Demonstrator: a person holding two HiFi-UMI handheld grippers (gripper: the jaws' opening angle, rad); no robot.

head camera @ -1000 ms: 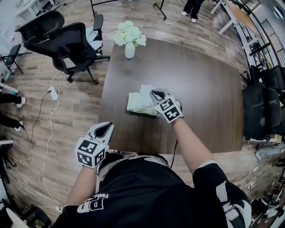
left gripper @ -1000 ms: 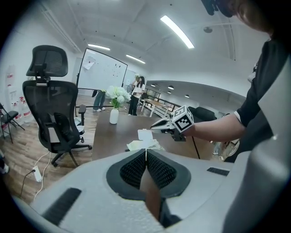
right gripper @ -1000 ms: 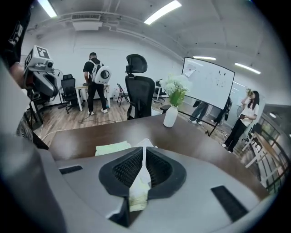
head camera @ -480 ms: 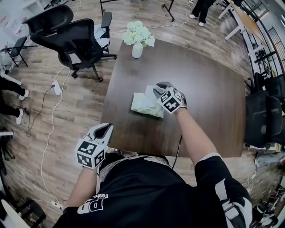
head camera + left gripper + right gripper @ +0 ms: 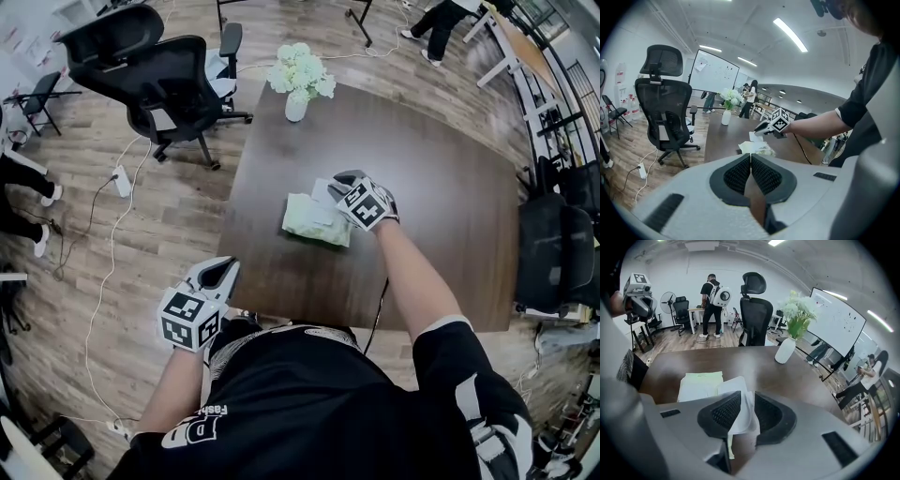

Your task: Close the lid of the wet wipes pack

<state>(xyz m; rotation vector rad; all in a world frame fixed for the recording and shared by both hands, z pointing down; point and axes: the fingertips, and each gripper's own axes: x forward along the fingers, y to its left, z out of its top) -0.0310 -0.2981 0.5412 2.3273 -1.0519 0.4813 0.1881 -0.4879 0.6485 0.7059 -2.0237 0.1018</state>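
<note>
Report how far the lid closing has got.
Done: the right hand-held gripper has the white lid pinched between its jaws. In hand: the lid stands raised off the pack. To do: fold it down flat and press. The left hand-held gripper is shut and empty.

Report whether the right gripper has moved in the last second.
Yes. Against the wet wipes pack, the right gripper has shifted away from the person, toward the vase.

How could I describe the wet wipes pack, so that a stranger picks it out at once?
Find the dark brown table with a white vase of flowers at its far end. Near the middle lies the pale green wet wipes pack. Unlike the upright vase, it lies flat, and the right tool grips its white lid.
</note>
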